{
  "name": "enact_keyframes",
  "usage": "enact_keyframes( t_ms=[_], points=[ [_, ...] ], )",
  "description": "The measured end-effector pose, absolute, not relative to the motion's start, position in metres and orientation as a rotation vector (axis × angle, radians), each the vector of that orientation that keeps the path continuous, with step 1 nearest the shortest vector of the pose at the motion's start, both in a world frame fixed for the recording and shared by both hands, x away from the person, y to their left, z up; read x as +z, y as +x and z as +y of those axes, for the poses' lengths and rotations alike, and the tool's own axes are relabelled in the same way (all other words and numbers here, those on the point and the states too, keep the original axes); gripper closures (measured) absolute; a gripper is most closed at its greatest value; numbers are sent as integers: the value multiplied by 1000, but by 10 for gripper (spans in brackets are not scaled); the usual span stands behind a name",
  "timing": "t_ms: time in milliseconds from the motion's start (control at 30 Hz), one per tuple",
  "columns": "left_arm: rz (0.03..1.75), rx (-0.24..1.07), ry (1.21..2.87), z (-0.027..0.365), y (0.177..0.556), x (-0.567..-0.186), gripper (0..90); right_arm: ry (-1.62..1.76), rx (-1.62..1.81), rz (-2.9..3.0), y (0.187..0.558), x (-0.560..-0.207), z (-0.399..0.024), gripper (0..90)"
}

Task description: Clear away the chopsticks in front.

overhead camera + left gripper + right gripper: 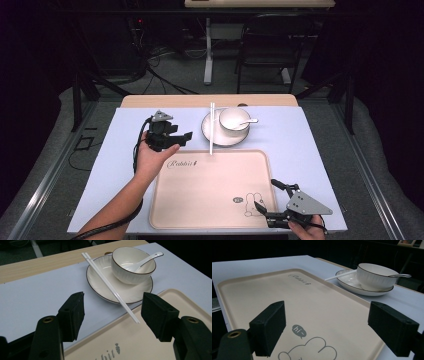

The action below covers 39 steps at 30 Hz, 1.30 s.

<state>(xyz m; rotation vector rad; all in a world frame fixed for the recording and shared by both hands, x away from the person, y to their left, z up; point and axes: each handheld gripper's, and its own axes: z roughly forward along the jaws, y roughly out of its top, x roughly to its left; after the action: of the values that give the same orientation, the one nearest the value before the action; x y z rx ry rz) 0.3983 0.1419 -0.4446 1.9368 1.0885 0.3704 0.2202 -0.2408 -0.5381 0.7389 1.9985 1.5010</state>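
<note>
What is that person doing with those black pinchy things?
A person holds a gripper in each hand at a table. The left gripper, jaws open and holding nothing, points toward white chopsticks that lean across a plate onto the rim of a beige tray. A bowl with a spoon in it sits on the plate. The right gripper, also open, hovers at the tray's near right corner.

- Your right gripper [327, 332] is hanging with jaws spread wide over the beige tray [257, 290].
- Beyond, a bowl [375, 276] holding a spoon [400, 275] is sitting on a plate [347, 281], chopsticks [335, 277] lying across its rim.
</note>
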Motion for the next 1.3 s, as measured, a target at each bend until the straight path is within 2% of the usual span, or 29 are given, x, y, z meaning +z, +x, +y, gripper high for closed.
enact_keyframes(
  t_ms=[700, 1300],
  points=[
    [1188, 291, 1866, 131, 437, -450, 366, 736, 1498, 1999, 220, -538, -241, 145],
    [1268, 272, 1866, 109, 466, -464, 431, 734, 1495, 1999, 220, -538, -241, 145]
  ],
)
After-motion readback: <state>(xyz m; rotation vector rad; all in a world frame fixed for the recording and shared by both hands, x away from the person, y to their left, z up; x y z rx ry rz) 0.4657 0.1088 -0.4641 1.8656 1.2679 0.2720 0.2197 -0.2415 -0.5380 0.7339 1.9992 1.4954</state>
